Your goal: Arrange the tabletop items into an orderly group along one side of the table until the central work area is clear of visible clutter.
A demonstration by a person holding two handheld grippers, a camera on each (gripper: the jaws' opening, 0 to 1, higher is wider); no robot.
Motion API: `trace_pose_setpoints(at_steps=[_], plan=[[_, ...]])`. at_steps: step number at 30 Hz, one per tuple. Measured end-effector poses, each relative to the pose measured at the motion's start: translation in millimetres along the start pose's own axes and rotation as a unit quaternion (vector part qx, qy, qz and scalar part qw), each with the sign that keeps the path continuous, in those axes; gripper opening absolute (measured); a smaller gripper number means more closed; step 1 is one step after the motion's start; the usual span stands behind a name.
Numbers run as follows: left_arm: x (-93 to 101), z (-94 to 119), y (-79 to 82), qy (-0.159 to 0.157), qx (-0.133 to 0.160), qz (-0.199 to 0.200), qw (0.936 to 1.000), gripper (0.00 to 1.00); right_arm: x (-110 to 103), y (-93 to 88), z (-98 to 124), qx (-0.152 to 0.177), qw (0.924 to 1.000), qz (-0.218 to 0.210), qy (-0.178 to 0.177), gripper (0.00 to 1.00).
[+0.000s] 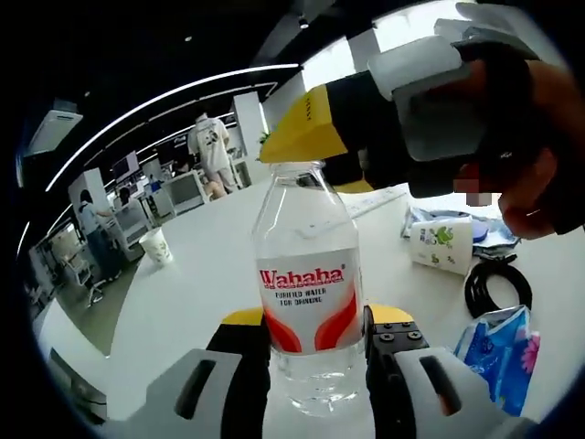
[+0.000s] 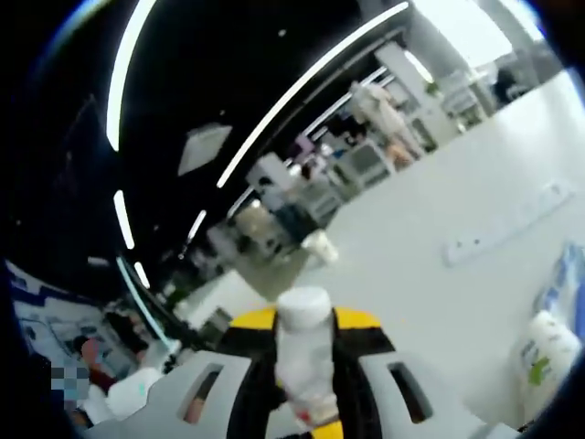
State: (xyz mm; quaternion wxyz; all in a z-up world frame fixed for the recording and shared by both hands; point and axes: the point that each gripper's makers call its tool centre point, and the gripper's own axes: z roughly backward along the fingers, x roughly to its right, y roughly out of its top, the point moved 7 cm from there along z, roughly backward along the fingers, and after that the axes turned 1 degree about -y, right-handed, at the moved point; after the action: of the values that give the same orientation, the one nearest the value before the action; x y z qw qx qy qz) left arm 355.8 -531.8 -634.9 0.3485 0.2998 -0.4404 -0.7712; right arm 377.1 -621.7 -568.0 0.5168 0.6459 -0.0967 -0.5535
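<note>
A clear water bottle (image 1: 306, 293) with a red and white Wahaha label stands upright above the white table (image 1: 201, 293). My left gripper (image 1: 315, 329) is shut on its lower body, one yellow-tipped jaw on each side. My right gripper (image 1: 320, 165), held by a hand, comes in from the upper right and covers the top of the bottle. In the right gripper view the white bottle cap (image 2: 303, 306) sits tight between the jaws of my right gripper (image 2: 304, 334), which is shut on it.
A paper cup (image 1: 155, 245) stands far left on the table. To the right lie a white container with green print (image 1: 439, 245), a coiled black cable (image 1: 498, 285) and a blue tissue pack (image 1: 503, 352). A white power strip (image 2: 507, 224) lies farther back. People and desks fill the background.
</note>
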Motion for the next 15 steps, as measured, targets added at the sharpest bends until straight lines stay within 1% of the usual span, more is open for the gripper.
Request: trace_pose_setpoints(at_steps=[1, 2, 4, 8, 10, 13, 15], plan=[[-0.8, -0.1, -0.1, 0.004, 0.001, 0.004, 1.0, 0.38, -1.0, -0.1, -0.6, 0.0, 1.0, 0.003, 0.005, 0.19], [-1.7, 0.0, -0.6, 0.009, 0.001, 0.006, 0.9999, 0.38, -3.2, -0.9, -2.1, -0.004, 0.9997, 0.016, 0.017, 0.19], [-2.8, 0.8, -2.0, 0.019, 0.004, 0.017, 0.9997, 0.38, -4.9, -1.4, -4.3, -0.009, 0.9992, 0.029, 0.028, 0.19], [-3.8, 0.1, -6.1, 0.029, 0.009, 0.026, 0.9992, 0.39, -4.3, -3.6, -8.1, -0.017, 0.9976, 0.044, 0.051, 0.19], [-4.6, -1.6, -11.5, 0.033, 0.002, 0.028, 0.999, 0.38, -2.3, -8.1, -9.6, -0.032, 0.9945, 0.067, 0.073, 0.19], [-5.1, -1.9, -14.5, 0.04, 0.002, 0.033, 0.9986, 0.38, -3.3, -9.7, -11.7, -0.036, 0.9923, 0.081, 0.087, 0.19], [-5.7, -2.3, -14.2, 0.049, 0.006, 0.044, 0.9978, 0.38, -4.8, -10.0, -14.4, -0.035, 0.9913, 0.088, 0.092, 0.19]])
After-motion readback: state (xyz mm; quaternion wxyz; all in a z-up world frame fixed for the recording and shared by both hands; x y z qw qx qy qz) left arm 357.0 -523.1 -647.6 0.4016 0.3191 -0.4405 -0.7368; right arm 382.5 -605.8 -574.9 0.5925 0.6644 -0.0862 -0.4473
